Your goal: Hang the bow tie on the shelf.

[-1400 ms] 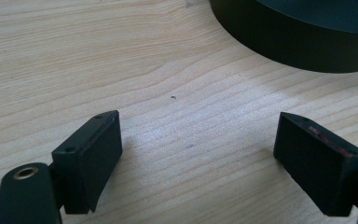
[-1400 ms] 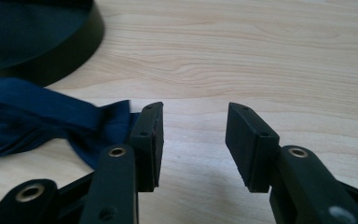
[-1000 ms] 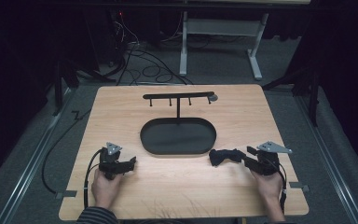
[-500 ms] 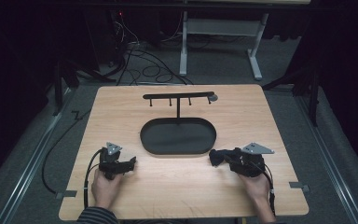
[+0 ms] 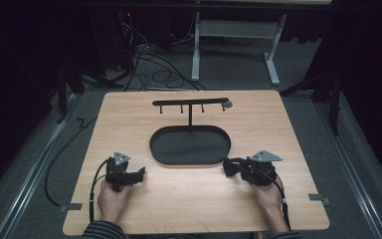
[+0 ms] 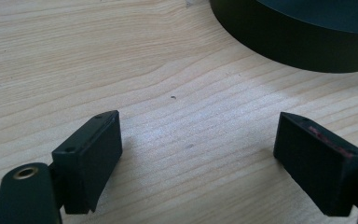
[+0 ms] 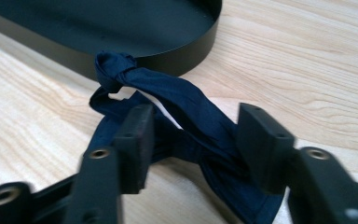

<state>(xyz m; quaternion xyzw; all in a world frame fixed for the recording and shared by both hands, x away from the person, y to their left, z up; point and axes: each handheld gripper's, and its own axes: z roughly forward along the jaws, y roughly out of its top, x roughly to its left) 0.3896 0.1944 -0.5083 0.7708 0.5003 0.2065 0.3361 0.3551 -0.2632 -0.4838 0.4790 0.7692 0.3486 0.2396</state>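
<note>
Dark floor, loose cables and the legs of a white stand surround your wooden table point(image 5: 129, 114), and on that table the thing to watch is the dark blue knotted cloth point(image 7: 182, 112). It lies on the bare wood at the near right end of the black oval tray point(image 5: 189, 146), its knot just beside the tray's outer wall, though you cannot tell whether it touches. In the right gripper view the cloth runs from that knot back between your right gripper point(image 7: 193, 140)'s two jaws, which stand on either side of it with a gap still showing at the left jaw; whether they actually pinch the fabric cannot be told. From the high view the same gripper point(image 5: 236, 168) sits low over the table with your right hand point(image 5: 268, 196) behind it, its cable trailing toward the near edge. Beyond the tray, a black T-shaped rack point(image 5: 190, 103) with small hooks under its bar rises from the tray's far side. Over on the near left, well apart from the cloth, your left gripper point(image 5: 139, 174) rests in your left hand point(image 5: 112, 199), pointing toward the tray. In the left gripper view its jaws are spread wide with nothing but wood grain between them, and the tray's curved wall point(image 6: 298, 46) shows ahead at the upper right.
</note>
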